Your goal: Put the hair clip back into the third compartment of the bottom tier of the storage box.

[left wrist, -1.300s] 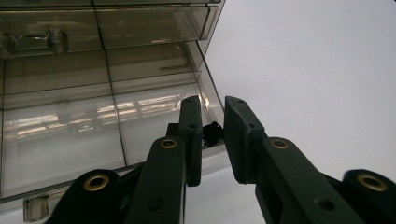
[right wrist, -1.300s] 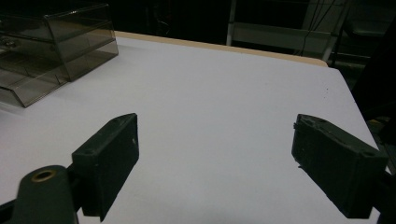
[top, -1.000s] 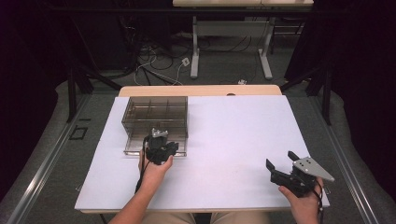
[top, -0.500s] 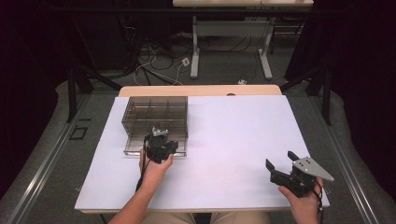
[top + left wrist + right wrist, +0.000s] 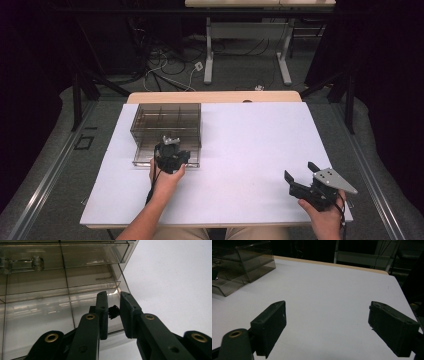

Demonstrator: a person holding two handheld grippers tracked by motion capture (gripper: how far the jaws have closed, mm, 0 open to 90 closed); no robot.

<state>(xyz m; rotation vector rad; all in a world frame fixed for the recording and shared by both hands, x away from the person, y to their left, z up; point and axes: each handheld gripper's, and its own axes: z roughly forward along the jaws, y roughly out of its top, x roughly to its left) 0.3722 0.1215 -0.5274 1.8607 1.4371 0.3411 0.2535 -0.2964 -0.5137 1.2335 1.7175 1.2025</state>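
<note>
A white table [image 5: 240, 150] is seen from above, with a person's forearms reaching in from the near edge. Toward the table's far left stands a smoky, see-through plastic drawer cabinet [image 5: 167, 122], and its bottom drawer [image 5: 145, 159] is pulled out toward the person.

The left gripper [image 5: 171, 152] is held at the front of that open drawer. In the left gripper view, its two black jaws stand close together with a narrow gap, and a small black object [image 5: 113, 312] sits between them, inside the drawer's right-hand section. The jaws appear to pinch it, though the object is too small and dark to identify or to be sure of contact.

The right gripper [image 5: 300, 184], topped by a grey three-cornered plate, hovers over the near right corner of the table, well apart from the cabinet. Its jaws are spread wide, with bare white table between them.
</note>
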